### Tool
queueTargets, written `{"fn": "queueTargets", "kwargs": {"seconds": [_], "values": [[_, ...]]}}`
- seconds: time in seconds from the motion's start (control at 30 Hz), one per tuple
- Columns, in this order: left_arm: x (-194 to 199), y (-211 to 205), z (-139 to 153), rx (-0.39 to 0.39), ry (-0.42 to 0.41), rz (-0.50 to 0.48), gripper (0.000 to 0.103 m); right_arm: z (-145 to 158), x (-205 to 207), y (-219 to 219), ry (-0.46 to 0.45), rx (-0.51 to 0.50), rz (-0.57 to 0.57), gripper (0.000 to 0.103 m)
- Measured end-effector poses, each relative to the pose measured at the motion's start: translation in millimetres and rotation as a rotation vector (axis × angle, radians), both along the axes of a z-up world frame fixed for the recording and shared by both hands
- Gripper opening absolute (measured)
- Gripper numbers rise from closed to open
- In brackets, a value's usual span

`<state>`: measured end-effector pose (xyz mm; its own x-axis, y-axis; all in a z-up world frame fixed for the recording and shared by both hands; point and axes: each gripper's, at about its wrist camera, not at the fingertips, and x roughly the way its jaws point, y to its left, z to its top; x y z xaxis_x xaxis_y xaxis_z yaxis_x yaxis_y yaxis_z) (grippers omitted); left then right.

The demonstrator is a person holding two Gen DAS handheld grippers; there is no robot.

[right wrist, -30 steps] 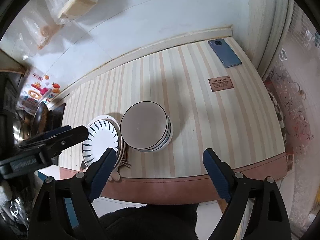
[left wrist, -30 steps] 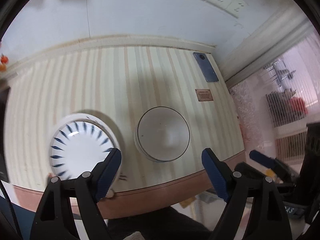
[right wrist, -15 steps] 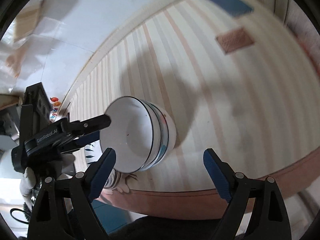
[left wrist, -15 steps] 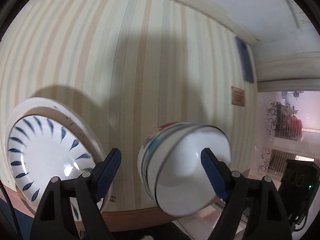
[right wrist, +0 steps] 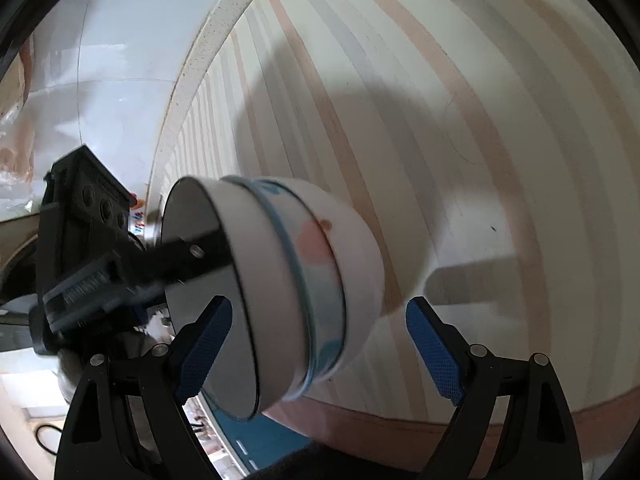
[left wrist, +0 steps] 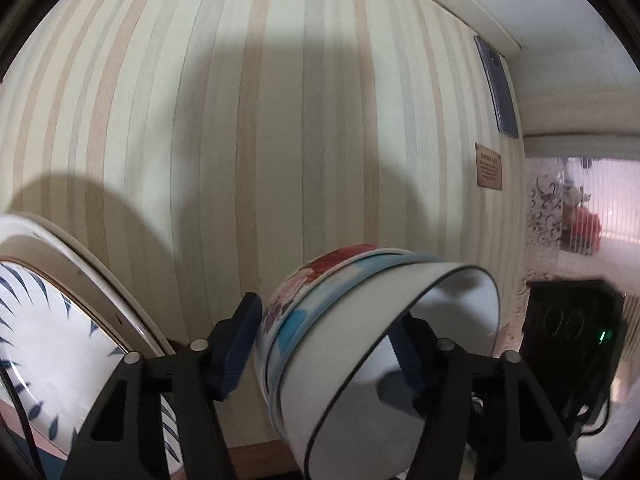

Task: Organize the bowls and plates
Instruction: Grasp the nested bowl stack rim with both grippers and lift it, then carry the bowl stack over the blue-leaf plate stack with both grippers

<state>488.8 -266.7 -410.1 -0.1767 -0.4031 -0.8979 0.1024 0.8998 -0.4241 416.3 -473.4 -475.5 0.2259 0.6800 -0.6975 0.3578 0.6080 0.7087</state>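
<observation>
The nested bowls [left wrist: 376, 344] sit tilted between my left gripper [left wrist: 324, 344] fingers, one pad outside the wall, one inside the top bowl, above the striped surface [left wrist: 280, 120] beside the plates [left wrist: 60, 320]. My right gripper [right wrist: 320, 344] spreads wide, holding nothing. Risk: the loose stack slides apart if tilt grows.

On the worktop [left wrist: 280, 120], the stack of bowls [left wrist: 360, 344] sits near the front edge, between the left tool's [left wrist: 326, 350] fingers. Plates [left wrist: 60, 320] lie left; a phone [left wrist: 498, 88] lies far right.
</observation>
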Motion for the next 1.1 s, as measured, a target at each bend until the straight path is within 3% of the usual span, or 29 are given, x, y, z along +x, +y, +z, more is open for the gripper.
{"fn": "queueTargets", "kwargs": {"seconds": [0.2,0.67,1.1], "values": [[-4,2,5,0.002,-0.039,-0.012,0.056,-11,11,10,0.006,-0.036,0.015,0.064],[-7,12,21,-0.007,-0.073,0.042,0.053,-3,23,11,-0.038,-0.076,0.036,0.064],[-11,63,69,0.0,-0.14,0.152,0.052,44,47,54,-0.098,-0.081,0.169,0.064]]}}
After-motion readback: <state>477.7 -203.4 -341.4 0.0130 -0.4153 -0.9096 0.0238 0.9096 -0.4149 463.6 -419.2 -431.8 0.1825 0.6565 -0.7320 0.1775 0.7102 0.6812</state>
